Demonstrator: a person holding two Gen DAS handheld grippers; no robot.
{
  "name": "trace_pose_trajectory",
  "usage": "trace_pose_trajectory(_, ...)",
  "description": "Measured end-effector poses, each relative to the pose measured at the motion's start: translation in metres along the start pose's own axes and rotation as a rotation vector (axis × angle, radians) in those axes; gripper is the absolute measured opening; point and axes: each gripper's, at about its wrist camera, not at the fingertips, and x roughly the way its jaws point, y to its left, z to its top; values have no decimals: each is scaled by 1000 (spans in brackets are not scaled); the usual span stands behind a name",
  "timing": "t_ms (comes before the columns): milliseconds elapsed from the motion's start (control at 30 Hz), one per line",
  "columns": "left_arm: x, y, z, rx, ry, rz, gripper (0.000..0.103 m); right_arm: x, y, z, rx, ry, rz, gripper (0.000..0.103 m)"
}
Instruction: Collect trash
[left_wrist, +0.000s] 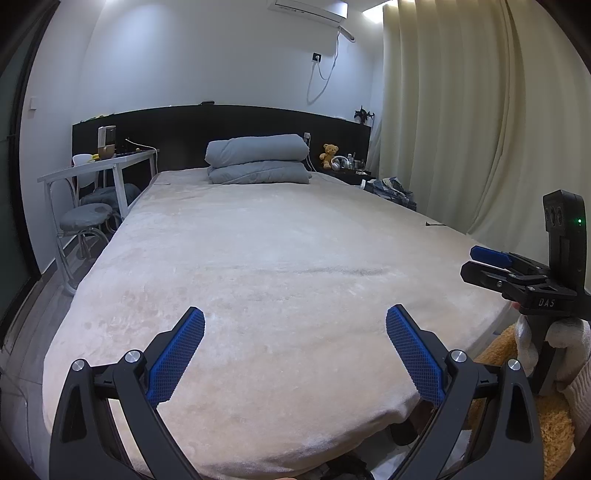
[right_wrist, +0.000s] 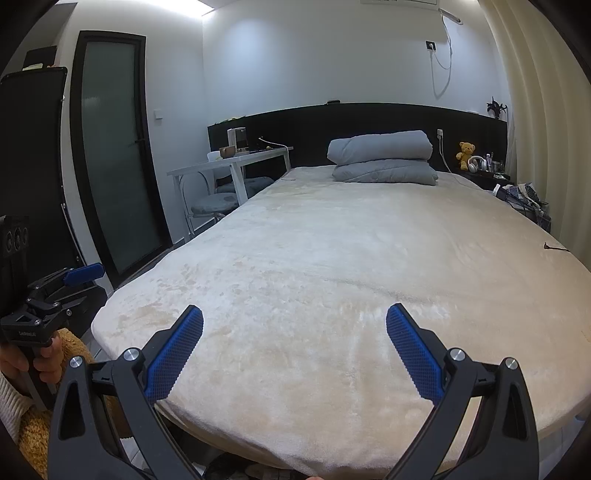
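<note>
left tongs (left_wrist: 295, 325) spread, level over bed (left_wrist: 277, 258) foot | right tongs (right_wrist: 294, 323) spread, alongside, empty

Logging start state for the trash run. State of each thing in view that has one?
left gripper: open, fingers empty, above the foot of the bed
right gripper: open, fingers empty
bed: made, cover smooth
grey quilt: folded, stacked at the headboard
glass door: shut
curtain: drawn
small dark item: lying loose on the bed's right edge
</note>
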Motion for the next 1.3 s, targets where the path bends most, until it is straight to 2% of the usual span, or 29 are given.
trace_pose_trajectory(1300,-1,0,1,2,5,9,97,1,6,1,-7,19,-7,99)
